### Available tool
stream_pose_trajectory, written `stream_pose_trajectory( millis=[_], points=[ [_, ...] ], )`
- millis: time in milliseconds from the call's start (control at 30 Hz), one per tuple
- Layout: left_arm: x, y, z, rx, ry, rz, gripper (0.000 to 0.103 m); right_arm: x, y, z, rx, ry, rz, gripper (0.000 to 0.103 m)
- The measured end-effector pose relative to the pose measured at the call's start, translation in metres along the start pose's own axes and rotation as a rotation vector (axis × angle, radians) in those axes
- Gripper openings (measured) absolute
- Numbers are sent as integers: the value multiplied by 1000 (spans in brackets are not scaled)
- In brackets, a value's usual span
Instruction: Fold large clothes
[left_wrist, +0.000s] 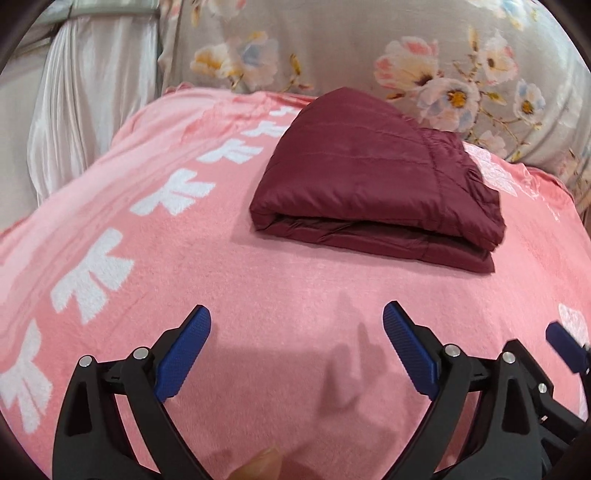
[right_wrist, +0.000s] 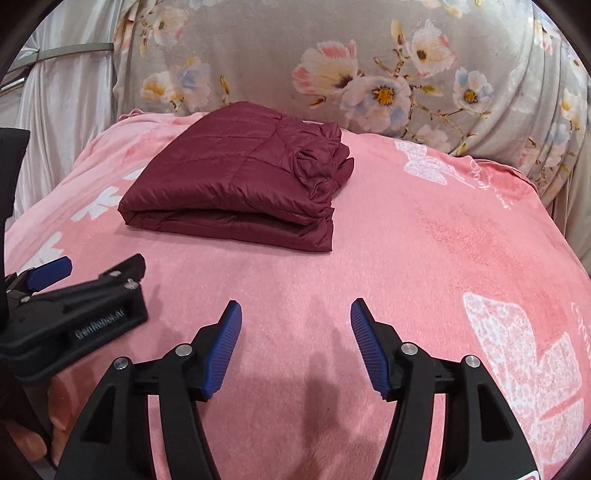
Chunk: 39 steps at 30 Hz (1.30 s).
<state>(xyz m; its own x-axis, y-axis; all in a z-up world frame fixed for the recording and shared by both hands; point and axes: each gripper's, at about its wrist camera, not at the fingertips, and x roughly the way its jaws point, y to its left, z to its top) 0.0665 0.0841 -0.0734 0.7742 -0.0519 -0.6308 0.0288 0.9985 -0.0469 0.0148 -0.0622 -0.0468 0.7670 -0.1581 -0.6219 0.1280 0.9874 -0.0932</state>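
A maroon quilted garment (left_wrist: 376, 177) lies folded in a neat stack on a pink blanket (left_wrist: 280, 295), toward the far side; it also shows in the right wrist view (right_wrist: 240, 181). My left gripper (left_wrist: 297, 317) is open and empty, hovering over bare blanket short of the garment. My right gripper (right_wrist: 295, 314) is open and empty, also short of the garment, to its right. The left gripper's body (right_wrist: 74, 310) shows at the left of the right wrist view. A blue finger of the right gripper (left_wrist: 565, 347) shows at the right edge of the left wrist view.
The pink blanket (right_wrist: 424, 240) has white butterfly prints. A grey floral cushion or quilt (right_wrist: 369, 74) rises behind it. A pale satin curtain (left_wrist: 88, 110) hangs at the far left.
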Motion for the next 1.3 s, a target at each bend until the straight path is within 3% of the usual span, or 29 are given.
stream_pose_trajectory(
  millis=[133,400,1300],
  points=[
    [-6,-14,-3,60,-28,22,93,0,-4,-1,29,2,-4,65],
    [-9,-16,-4,75,-41,22,93,12,-15,-2,100,58,32,65],
    [-10,-18,-4,83,-53,19,93,7,-6,-3,67,36,-4,65]
  ],
)
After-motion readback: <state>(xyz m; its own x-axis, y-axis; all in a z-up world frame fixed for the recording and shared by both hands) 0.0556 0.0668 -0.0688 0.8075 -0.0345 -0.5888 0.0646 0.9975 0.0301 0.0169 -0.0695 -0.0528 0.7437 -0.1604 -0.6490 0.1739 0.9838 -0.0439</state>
